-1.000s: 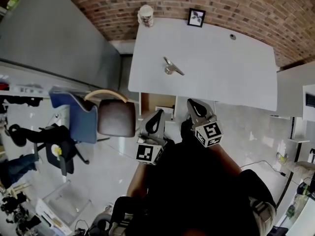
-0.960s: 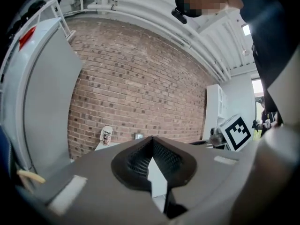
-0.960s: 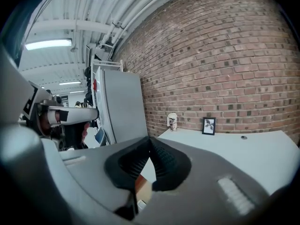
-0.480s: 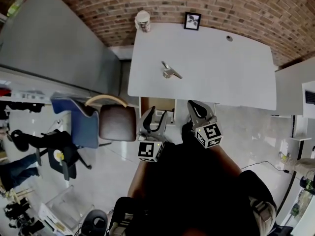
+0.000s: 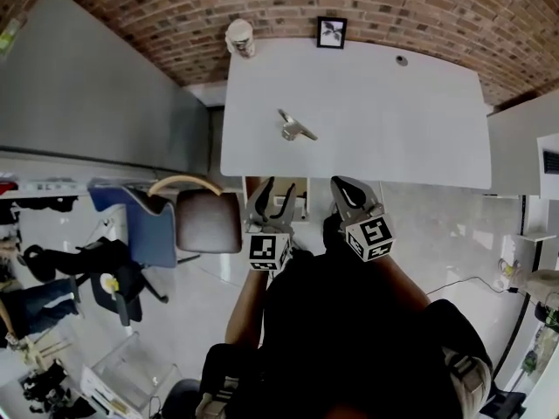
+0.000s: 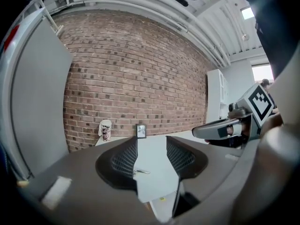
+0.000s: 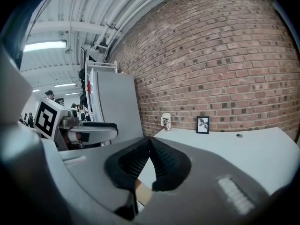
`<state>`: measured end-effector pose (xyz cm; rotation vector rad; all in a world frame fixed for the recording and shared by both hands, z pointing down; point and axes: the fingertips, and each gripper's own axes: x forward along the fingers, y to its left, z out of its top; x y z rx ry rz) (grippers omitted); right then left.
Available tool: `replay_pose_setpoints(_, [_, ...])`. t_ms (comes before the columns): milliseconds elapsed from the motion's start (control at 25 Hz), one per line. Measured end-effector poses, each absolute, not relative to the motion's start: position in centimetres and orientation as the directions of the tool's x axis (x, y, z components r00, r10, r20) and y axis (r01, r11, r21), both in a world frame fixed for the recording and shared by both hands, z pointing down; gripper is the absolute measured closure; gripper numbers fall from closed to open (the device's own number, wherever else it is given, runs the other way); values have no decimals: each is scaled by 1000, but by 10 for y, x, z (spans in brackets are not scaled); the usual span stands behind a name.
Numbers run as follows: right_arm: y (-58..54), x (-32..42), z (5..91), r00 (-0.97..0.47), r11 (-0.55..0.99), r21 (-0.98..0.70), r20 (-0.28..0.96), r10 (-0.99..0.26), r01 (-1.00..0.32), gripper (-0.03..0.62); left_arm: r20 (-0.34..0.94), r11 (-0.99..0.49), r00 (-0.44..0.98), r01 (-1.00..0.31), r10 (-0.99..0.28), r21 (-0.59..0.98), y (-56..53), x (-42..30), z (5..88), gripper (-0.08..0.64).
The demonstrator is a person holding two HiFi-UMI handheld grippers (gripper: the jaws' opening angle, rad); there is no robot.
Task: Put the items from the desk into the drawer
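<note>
Lining up on the drawer is judged to be the step in hand, since nothing has yet been lifted from the desk.

- Left gripper (image 5: 269,206): jaws well apart with nothing between them; only the tabletop (image 5: 393,129) shows beyond. It sits at the near edge, over the drawer unit (image 5: 301,186), and no view shows whether the drawer is pulled out. To do this well, hold the gripper level, set the pads square on the drawer front, close firmly and draw straight back.
- Right gripper (image 5: 349,197): jaws closed tip to tip and empty. It sits beside the left gripper and is best kept out of the drawer's path.
- Patterned cup (image 5: 238,36): at the far left corner.
- Small metal item (image 5: 295,127): left of centre, well in from every edge.
- Picture frame (image 5: 331,31): upright at the far edge.

Changes from a second ago:
- The left gripper's jaws were together then and have just been opening, still on nothing. It has moved closer to the near edge.
- The right gripper has kept its place and its closed jaws.
- Cup, metal item and frame lie where they were.
</note>
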<state>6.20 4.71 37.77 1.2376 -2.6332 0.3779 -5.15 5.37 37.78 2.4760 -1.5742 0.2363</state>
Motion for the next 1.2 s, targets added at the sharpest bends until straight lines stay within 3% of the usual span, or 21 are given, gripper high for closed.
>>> replay_pose_setpoints(360, [16,77,389,-628,608,-172,317,-710,-775,588,290,-416,410,-908,-865,43,-9,-41,424,331])
replay_pose_setpoints(840, [-11,100,415,-627,590,-222,362,-689,-776,588,552,-459,360,-887,-753,-48,-81,-40,537,291])
replay_pose_setpoints(1200, [-25,121,429,-611,560,-249,392,-688,-790,588,674,-484,316,-872,-668,-72,-120,-44,605,273])
